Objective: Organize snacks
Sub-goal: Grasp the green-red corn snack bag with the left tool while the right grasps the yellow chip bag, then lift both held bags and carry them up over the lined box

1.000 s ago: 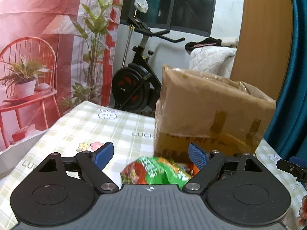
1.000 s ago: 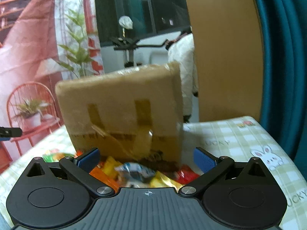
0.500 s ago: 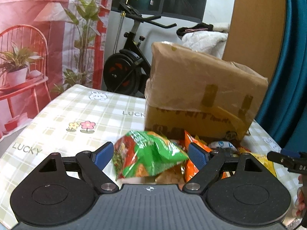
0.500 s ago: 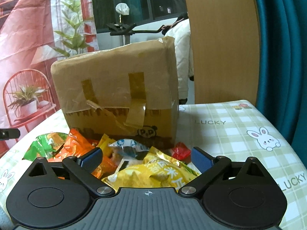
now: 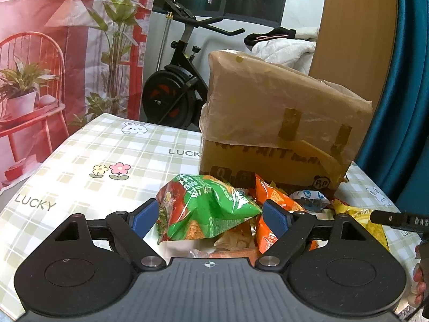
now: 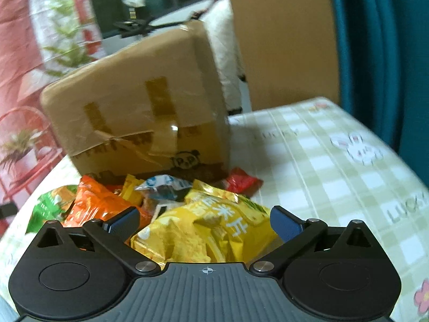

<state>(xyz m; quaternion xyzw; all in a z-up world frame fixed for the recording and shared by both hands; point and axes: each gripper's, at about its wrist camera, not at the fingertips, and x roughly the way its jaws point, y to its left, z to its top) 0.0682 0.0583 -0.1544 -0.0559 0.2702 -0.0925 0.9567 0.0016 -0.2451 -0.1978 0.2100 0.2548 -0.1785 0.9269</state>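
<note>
A heap of snack bags lies on the checked tablecloth [image 5: 80,166] in front of a taped cardboard box [image 5: 281,123]. My left gripper [image 5: 209,216] is open, its blue fingers on either side of a green snack bag [image 5: 203,206]; an orange bag [image 5: 273,196] lies just right of it. My right gripper [image 6: 206,221] is open around a yellow chip bag [image 6: 206,230]. In the right wrist view the box [image 6: 139,115], an orange bag [image 6: 99,201], a blue-white packet [image 6: 163,185] and a small red packet [image 6: 241,182] show behind it.
An exercise bike [image 5: 174,86] and a red printed backdrop [image 5: 40,53] stand beyond the table's far edge. A teal curtain [image 5: 402,94] hangs at the right. The right gripper's finger [image 5: 396,218] shows at the left view's right edge.
Both grippers have come down and forward onto the snack heap: the green bag now sits between the left fingers and the yellow bag between the right fingers. Both stay open.
</note>
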